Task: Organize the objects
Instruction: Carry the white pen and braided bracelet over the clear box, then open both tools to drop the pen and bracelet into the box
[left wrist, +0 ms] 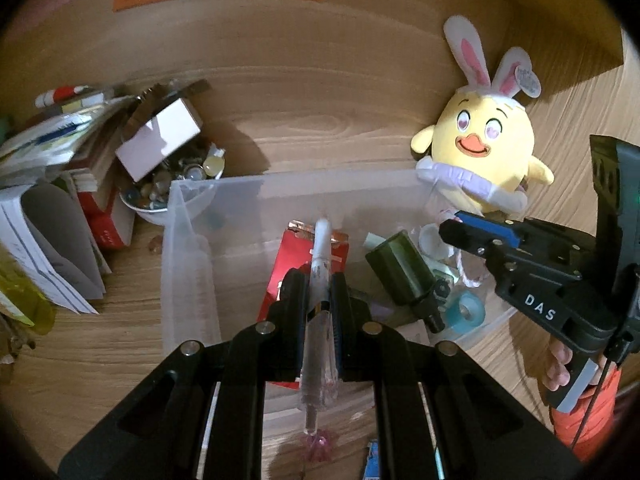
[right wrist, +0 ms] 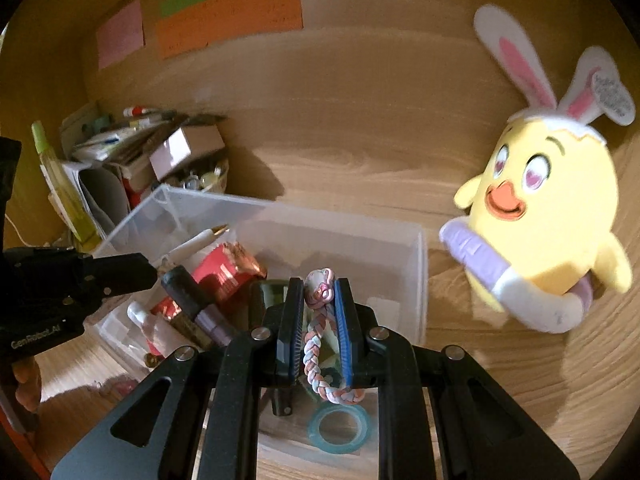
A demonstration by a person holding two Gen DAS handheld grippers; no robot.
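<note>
Pen: the left gripper (left wrist: 318,300) is clamped on a clear pen (left wrist: 318,320) with a white cap end. The pen points forward over the clear plastic bin (left wrist: 180,248). A pink charm hangs at the pen's near end.
Bracelet: the right gripper (right wrist: 320,320) is squeezed shut on a braided bracelet (right wrist: 316,344) of pink, white and pale blue threads. A small pink and white charm sits at its top, between the finger pads. The bracelet is held above the bin.
Bin: it sits on the wooden desk (left wrist: 320,128), and both grippers are over it.
In the bin: a red packet (left wrist: 296,256) with a torn shiny top, a dark green bottle (left wrist: 404,272) lying on its side, and a blue tape roll (right wrist: 340,428) near the front wall. In the right view a dark tube (right wrist: 192,304) lies next to the red packet.
Toy: a yellow chick plush (left wrist: 480,140) with white and pink bunny ears leans at the bin's back right corner, outside it.
Bowl: a white bowl (left wrist: 148,208) full of small bits sits just left of the bin, with a small cardboard box (left wrist: 160,144) on top.
Books: a pile of books and papers (left wrist: 52,208) stands to the left of the bowl.
Wall: orange (right wrist: 228,20), green and pink paper notes are stuck on the wooden back board.
</note>
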